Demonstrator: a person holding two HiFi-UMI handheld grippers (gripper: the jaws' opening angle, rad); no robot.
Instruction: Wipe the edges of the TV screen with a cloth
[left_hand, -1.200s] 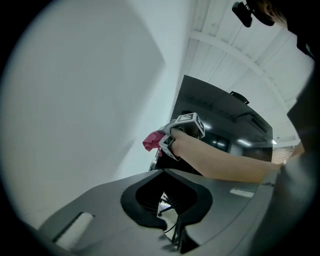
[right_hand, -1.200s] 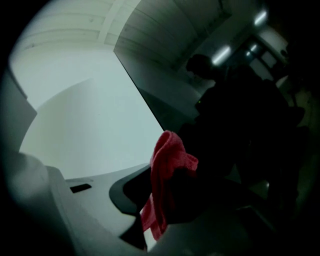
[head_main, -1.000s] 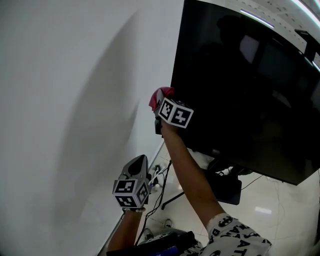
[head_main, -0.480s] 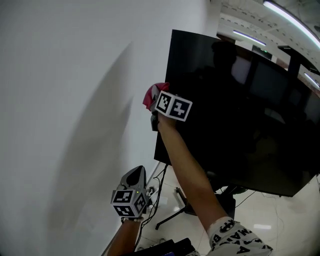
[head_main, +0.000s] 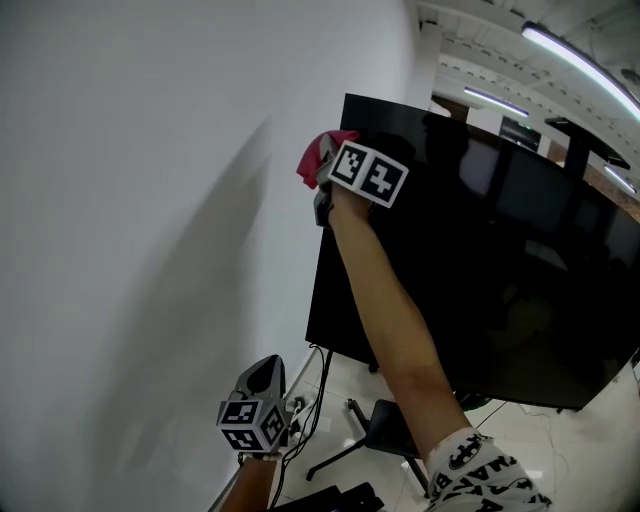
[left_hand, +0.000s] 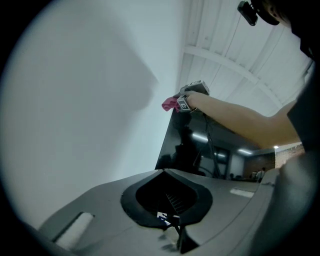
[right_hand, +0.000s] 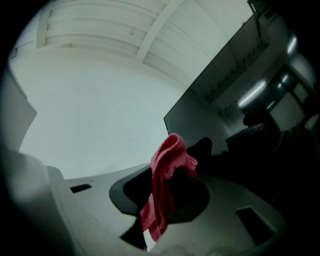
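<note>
Cloth (head_main: 318, 156), pink, clamped in right gripper (head_main: 324, 180): jaws closed on it, one fold sticking out past the tips. It sits at the upper left corner of the TV (head_main: 480, 280), apparently touching the bezel. From that corner the top edge runs off right and the left edge drops straight down, so a stroke should follow one of those lines. Left gripper (head_main: 262, 382) hangs low beside the wall (head_main: 140, 220), jaws together, nothing held, well apart from the screen.

A plain white wall (head_main: 150, 200) fills the left. Long ceiling light strips (head_main: 575, 52) glow at upper right, above a glossy pale floor (head_main: 570, 450).
</note>
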